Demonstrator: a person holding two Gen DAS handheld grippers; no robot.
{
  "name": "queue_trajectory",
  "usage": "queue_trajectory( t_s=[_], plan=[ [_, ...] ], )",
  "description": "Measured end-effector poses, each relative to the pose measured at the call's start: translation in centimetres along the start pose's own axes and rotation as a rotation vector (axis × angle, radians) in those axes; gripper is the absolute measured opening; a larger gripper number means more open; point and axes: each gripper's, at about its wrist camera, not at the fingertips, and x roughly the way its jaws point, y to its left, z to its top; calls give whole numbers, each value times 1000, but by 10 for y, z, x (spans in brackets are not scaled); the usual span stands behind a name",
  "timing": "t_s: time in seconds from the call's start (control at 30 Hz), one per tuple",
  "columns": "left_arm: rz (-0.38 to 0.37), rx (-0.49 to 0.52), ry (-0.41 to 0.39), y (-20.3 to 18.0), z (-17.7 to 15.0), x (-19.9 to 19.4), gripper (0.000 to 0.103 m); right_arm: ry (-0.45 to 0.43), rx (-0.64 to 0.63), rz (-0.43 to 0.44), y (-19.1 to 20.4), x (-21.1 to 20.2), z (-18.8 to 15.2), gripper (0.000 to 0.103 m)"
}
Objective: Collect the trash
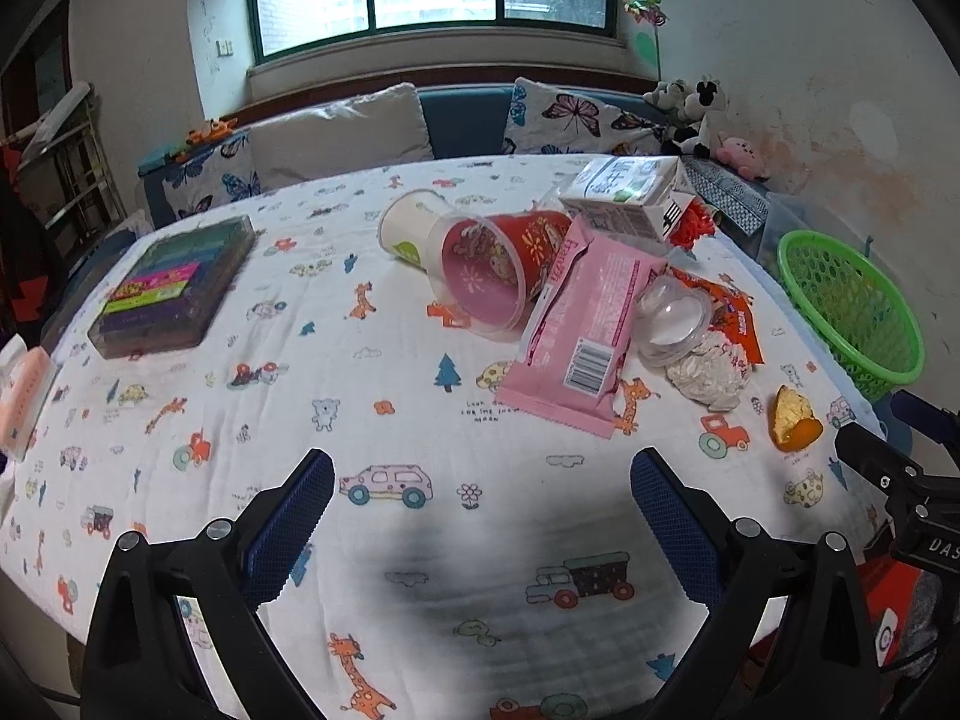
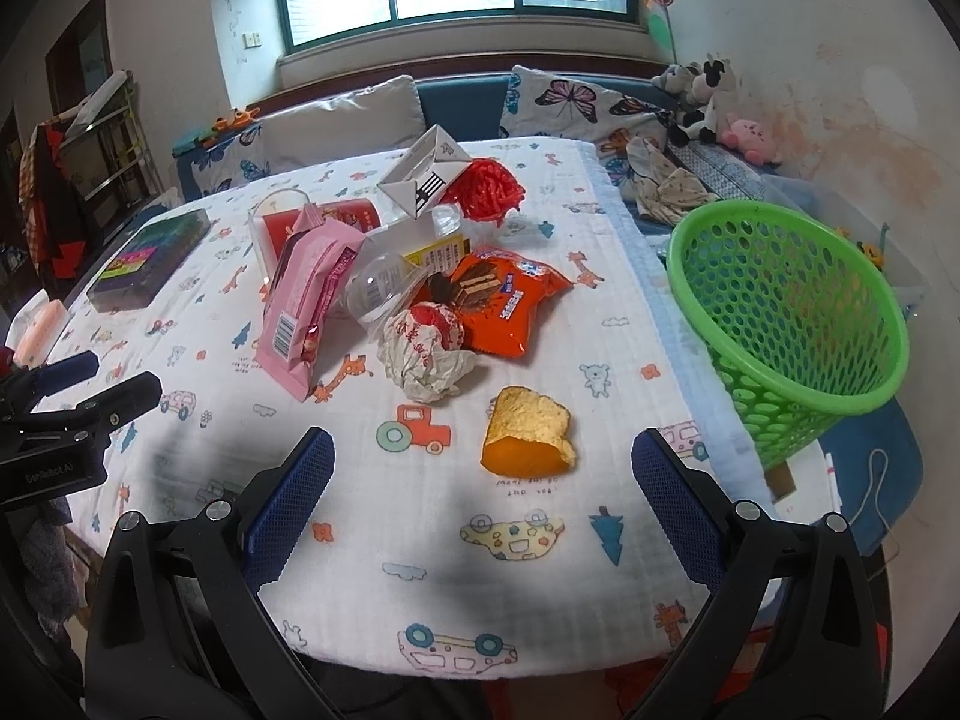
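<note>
The trash lies in a loose heap on the far right part of the desk (image 2: 360, 516), on its cartoon-print cloth. A pink snack wrapper (image 2: 306, 306) leans over a red-printed clear cup (image 1: 486, 276), which lies on its side with a white paper cup (image 1: 408, 225) behind it. A small clear lidded tub (image 1: 672, 315) is partly buried between the pink wrapper and an orange snack bag (image 2: 510, 300); its contents cannot be made out. A crumpled paper wrapper (image 2: 426, 348) touches the front of the orange bag. A white milk carton (image 2: 429, 177) tops the pile, beside red shredded material (image 2: 489, 189) that it partly hides. An orange peel piece (image 2: 528, 435) lies apart, nearest the right gripper (image 2: 483, 471).

A green perforated basket (image 2: 792, 312) stands off the desk's right edge, tilted; its base is hidden from view.

The right gripper's jaws are spread wide above the cloth, holding nothing, the peel just ahead between them. The left gripper (image 1: 483, 483) hovers likewise, jaws wide apart and empty, over bare cloth short of the pink wrapper. A dark box of coloured items (image 1: 171, 288) sits well apart at the left.
</note>
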Motion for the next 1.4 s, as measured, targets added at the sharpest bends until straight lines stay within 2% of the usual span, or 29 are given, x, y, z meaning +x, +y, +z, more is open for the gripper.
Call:
queue_trajectory(
  t_s=[0.5,1.4],
  plan=[
    [-8,28,-59,-8,9,-11,96,-33,8,9,-3,-6,0,99],
    [-9,30,-87,-10,28,-10,96,-54,7,18,-7,-8,13,99]
  ],
)
